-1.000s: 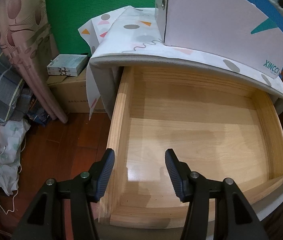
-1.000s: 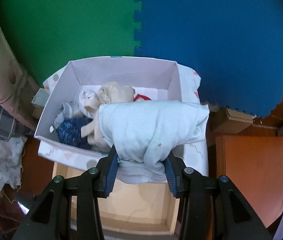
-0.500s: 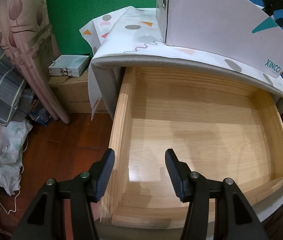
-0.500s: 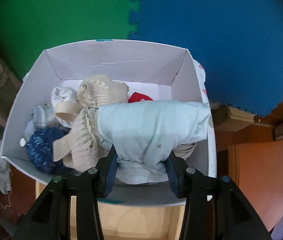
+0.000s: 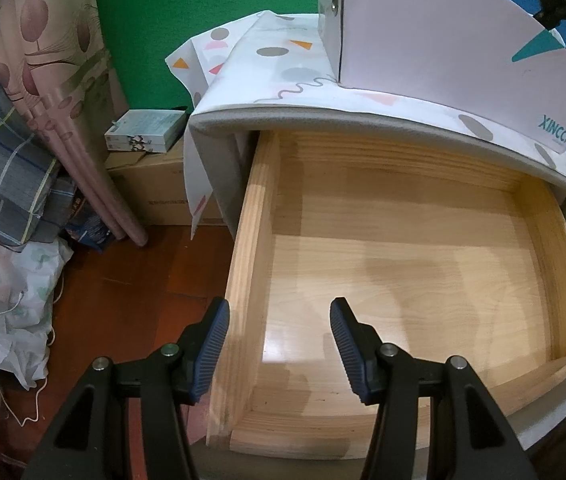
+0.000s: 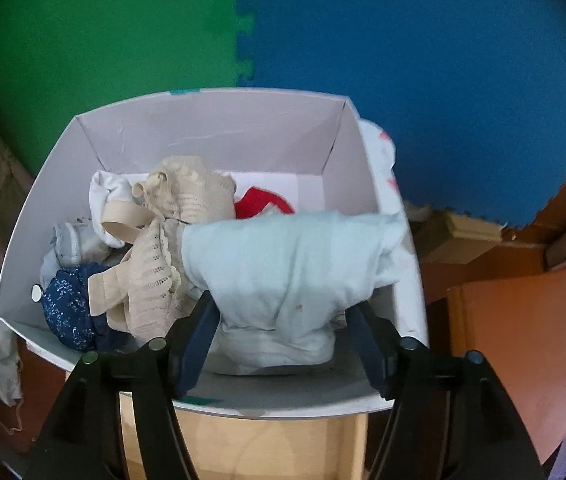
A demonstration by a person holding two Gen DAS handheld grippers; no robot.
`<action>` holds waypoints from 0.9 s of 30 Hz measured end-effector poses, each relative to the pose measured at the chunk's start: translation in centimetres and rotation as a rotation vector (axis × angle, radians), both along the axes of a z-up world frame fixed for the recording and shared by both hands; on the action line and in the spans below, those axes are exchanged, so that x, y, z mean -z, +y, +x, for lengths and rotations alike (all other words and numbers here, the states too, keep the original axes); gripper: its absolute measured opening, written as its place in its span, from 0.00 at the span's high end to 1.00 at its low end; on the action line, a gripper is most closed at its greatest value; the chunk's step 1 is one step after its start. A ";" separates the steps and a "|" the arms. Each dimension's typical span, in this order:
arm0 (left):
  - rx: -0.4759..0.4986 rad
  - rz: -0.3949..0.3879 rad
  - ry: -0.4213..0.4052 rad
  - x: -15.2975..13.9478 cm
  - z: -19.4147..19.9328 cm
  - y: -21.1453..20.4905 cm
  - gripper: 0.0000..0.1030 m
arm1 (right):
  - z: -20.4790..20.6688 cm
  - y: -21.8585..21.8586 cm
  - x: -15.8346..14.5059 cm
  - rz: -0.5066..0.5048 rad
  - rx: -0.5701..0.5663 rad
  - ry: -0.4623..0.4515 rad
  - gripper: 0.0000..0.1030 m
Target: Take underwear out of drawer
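Your right gripper (image 6: 279, 316) has its fingers (image 6: 199, 340) clamped on a pale blue pair of underwear (image 6: 283, 264), which bulges up between them and hangs over the near right part of the white cardboard box (image 6: 211, 128). Part of the cloth drapes toward the box's right wall, and the lower folds lie just inside the near rim. To the left of it, the box already holds a beige lace garment (image 6: 163, 256), a dark blue speckled piece (image 6: 71, 308), white items and a bit of red cloth (image 6: 263, 204) (the far half of the box floor shows bare white).

Your left gripper (image 5: 279, 344) has its fingers (image 5: 211, 352) spread wide with nothing between them. It hovers over the near left corner of the open wooden drawer (image 5: 423, 272); the left finger sits outside the drawer's left side wall, the right finger over the bare drawer bottom. The box stands on the patterned cloth (image 5: 283, 68) covering the desk top above the drawer.
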State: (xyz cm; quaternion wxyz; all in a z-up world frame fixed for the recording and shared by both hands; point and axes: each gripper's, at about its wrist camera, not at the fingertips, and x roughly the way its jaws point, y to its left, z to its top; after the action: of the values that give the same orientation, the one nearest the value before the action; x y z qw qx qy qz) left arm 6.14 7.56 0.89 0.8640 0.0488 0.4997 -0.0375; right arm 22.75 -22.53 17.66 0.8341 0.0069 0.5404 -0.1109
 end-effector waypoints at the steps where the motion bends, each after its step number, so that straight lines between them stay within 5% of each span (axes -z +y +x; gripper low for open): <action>1: -0.001 0.001 0.001 0.0 0.0 0.0 0.48 | -0.3 0.1 -0.4 -0.003 -0.005 -0.010 0.34; 6: -0.004 0.012 -0.001 0.0 0.0 0.0 0.48 | -2.8 1.0 -3.4 0.003 -0.039 -0.089 0.16; 13: -0.023 0.025 -0.025 -0.4 -0.4 0.2 0.48 | -9.5 1.5 -4.6 0.033 -0.062 -0.178 0.03; 27: -0.016 0.071 -0.089 -2.3 -2.0 -0.7 0.48 | -20.3 4.5 5.7 0.057 -0.058 -0.127 0.01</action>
State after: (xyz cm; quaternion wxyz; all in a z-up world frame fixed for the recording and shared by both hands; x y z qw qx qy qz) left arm 4.14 6.87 3.17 0.8833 0.0768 0.4623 -0.0105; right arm 2.43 -18.08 11.97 0.8690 0.0220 0.4892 -0.0708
